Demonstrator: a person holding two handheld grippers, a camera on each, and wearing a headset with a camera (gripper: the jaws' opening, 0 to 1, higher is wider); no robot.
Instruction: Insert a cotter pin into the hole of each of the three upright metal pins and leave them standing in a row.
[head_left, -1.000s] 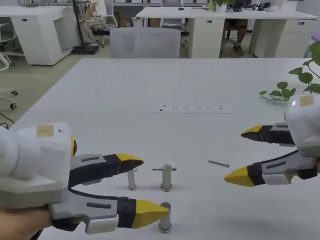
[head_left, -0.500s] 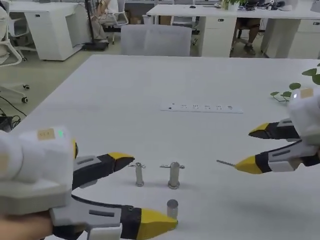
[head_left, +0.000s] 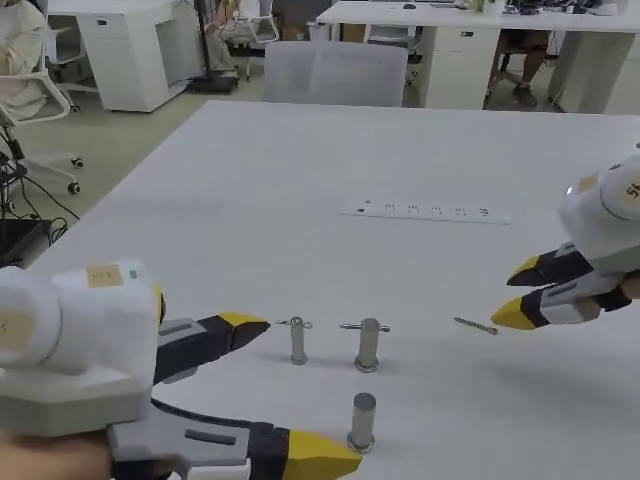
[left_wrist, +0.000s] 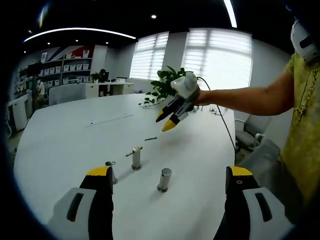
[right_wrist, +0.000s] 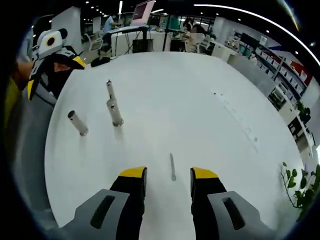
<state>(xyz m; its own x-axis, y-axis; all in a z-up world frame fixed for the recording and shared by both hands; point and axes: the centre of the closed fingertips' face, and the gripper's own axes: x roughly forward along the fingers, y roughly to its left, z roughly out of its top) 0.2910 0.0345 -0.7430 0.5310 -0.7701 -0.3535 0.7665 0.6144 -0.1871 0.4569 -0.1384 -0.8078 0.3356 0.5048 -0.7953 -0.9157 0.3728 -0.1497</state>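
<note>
White table (head_left: 420, 150) bears a slim, straight cotter pin (head_left: 476, 326) lying flat

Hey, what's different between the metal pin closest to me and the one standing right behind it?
The rear pin has a cotter pin through its top, poking out on both sides; the front pin has none. The rear pin stands beside a slimmer pin; the front pin stands alone, near the left gripper. Both are upright grey metal cylinders on the table.
</note>
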